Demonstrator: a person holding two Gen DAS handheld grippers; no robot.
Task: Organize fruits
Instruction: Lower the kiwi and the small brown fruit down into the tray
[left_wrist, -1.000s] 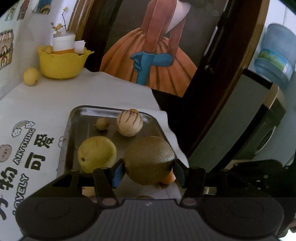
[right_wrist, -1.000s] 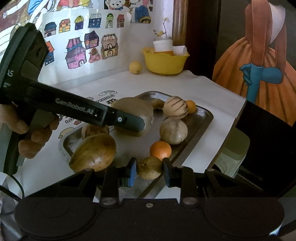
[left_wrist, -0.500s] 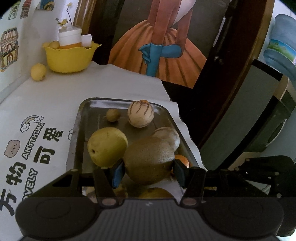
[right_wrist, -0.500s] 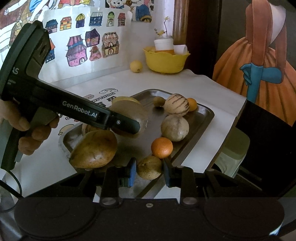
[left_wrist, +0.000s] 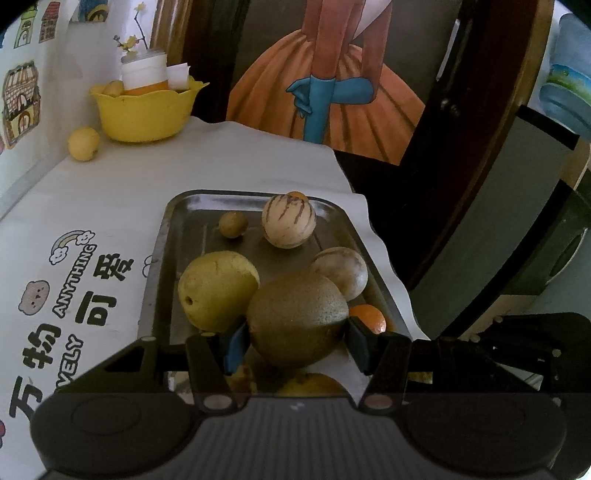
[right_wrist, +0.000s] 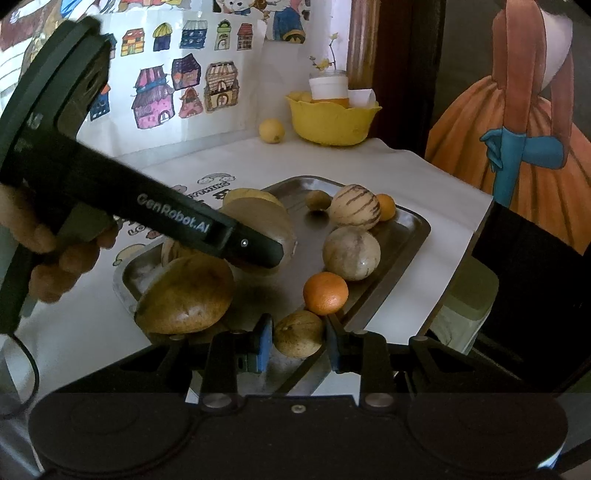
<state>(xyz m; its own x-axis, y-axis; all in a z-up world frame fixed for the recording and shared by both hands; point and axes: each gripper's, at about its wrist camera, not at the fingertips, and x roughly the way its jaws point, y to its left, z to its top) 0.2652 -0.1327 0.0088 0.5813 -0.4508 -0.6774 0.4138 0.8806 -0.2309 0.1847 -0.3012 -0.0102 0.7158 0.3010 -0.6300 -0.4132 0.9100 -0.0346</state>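
The tray (left_wrist: 168, 236) sits lower in view; left tool (left_wrist: 295, 345) pinches the melon (left_wrist: 297, 319), right tool (right_wrist: 299, 338) a small fruit (right_wrist: 299, 332).

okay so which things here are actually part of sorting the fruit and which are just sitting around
Part of the job: metal tray, green-brown melon in the left gripper, small brown fruit in the right gripper, striped melon, orange.
Lying about: yellow bowl, wall drawings, water jug.

A home room: children's house drawings (right_wrist: 184, 88) on the wall, cloth-covered table (left_wrist: 229, 162), water bottle (left_wrist: 569, 96).
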